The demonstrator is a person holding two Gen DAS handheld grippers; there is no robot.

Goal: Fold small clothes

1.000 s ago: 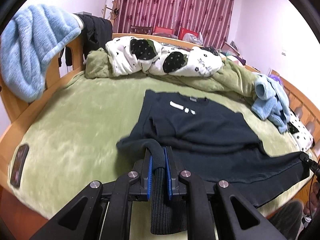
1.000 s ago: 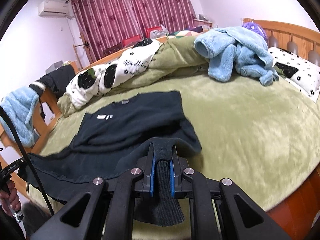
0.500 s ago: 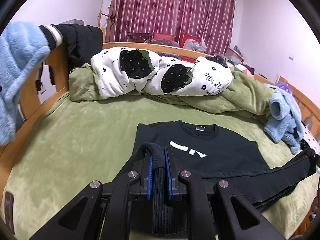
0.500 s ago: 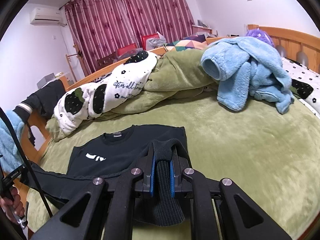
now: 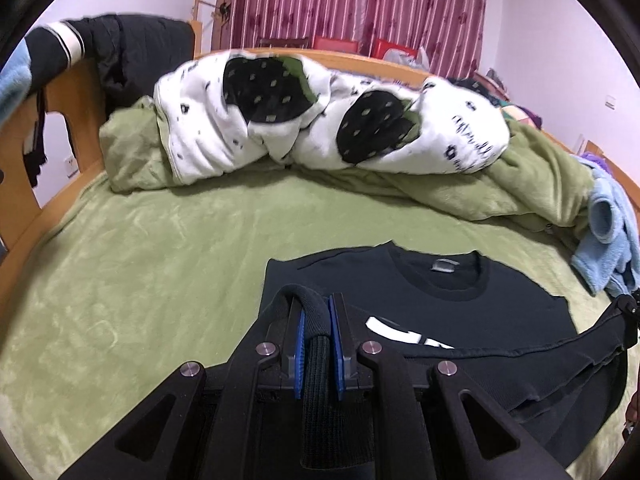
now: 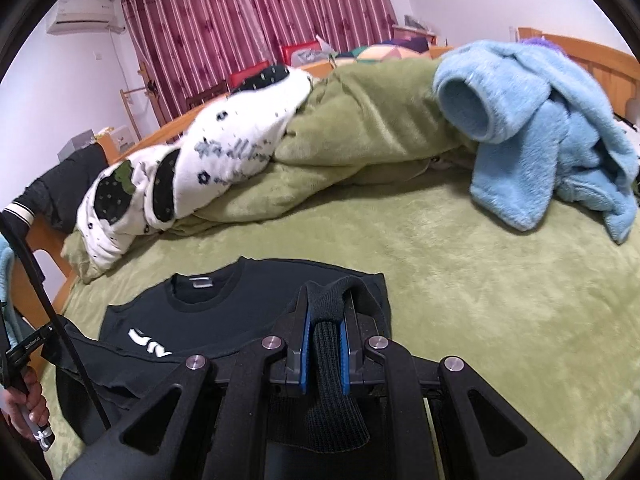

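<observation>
Black knit cloth fills both of my grippers: the left gripper [image 5: 316,320] has its blue pads pressed together on the ribbed hem of the black sweatshirt [image 5: 440,304], and the right gripper [image 6: 325,322] pinches the same hem at the other corner. I hold that hem lifted and stretched between the two grippers, above the sweatshirt's lower body. The rest of the sweatshirt lies flat on the green blanket [image 5: 160,264], collar away from me, with a grey neck label [image 6: 201,282] inside the collar and white lettering [image 6: 150,343] on the chest, partly hidden behind the raised hem. Beyond the collar, a white quilt with black strawberry print [image 5: 320,116] lies heaped on a rumpled green cover. To the sweatshirt's right, well apart from it, sits a pile of light blue fleece clothing [image 6: 540,128]. To its left, a dark garment with a striped cuff [image 5: 116,52] hangs over the wooden bed frame [image 5: 24,152]. Behind the quilt hang maroon striped curtains [image 6: 248,20]. My left hand [image 6: 30,408] shows at the right wrist view's edge, gripping a handle.
</observation>
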